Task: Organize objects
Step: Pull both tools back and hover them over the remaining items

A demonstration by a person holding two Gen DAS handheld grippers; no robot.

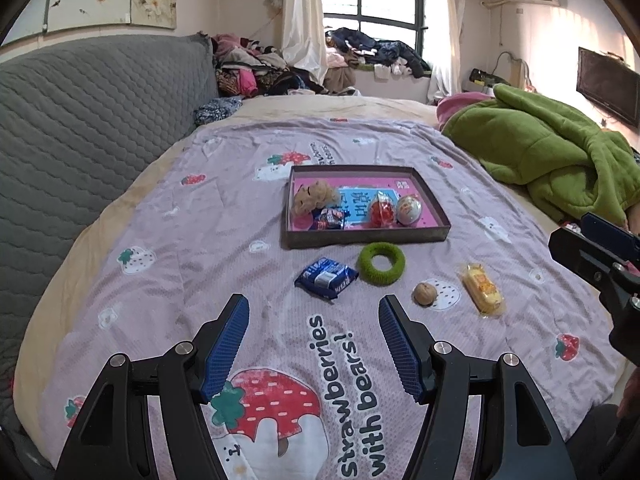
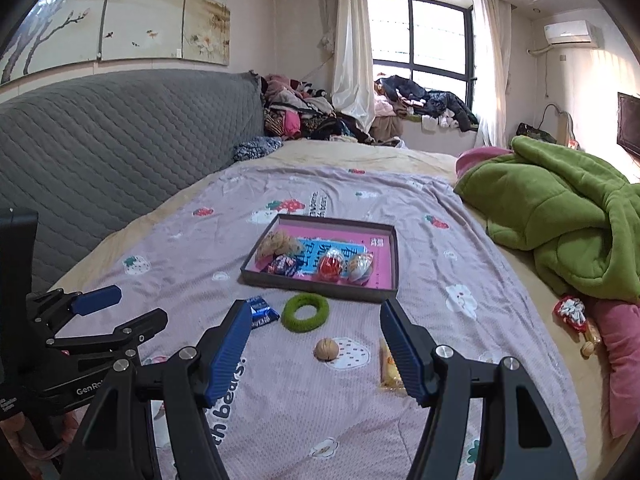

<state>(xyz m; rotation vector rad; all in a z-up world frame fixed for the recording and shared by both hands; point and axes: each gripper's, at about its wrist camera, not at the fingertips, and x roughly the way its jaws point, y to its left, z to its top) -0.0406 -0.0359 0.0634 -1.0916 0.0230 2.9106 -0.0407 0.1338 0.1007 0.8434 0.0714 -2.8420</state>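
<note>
**Tray at twelve o'clock, four loose items short of it**

Tray (image 1: pixel 370 240), a shallow dark-walled box with a pink floor, lies on the lilac strawberry blanket (image 1: pixel 160 280) straight ahead of both grippers. Inside it sit a fuzzy tan toy (image 1: pixel 312 199), a small wrapped snack (image 1: pixel 330 218), a red wrapped piece (image 1: pixel 382 210) and a foil egg (image 1: pixel 409 209), all toward the near wall; the far half of the floor is bare.

Just short of the tray's near wall lie a green ring (image 1: pixel 381 264) and, at its nine o'clock, a blue biscuit packet (image 1: pixel 326 278). A walnut (image 1: pixel 425 294) sits at the ring's four o'clock, and a yellow wrapped cake (image 1: pixel 482 289) at the walnut's three o'clock. All four lie apart from one another.

Left gripper (image 1: pixel 314 320) hovers over open blanket, fingers spread wide, holding nothing. Right gripper (image 2: pixel 314 326) is likewise wide open and empty; its right finger (image 2: pixel 402 354) overlaps the cake in its own view, though contact probably cannot be judged from here.

A green quilt (image 1: pixel 552 152) bounds the blanket at two o'clock, a grey quilted headboard (image 1: pixel 80 128) at nine.
</note>
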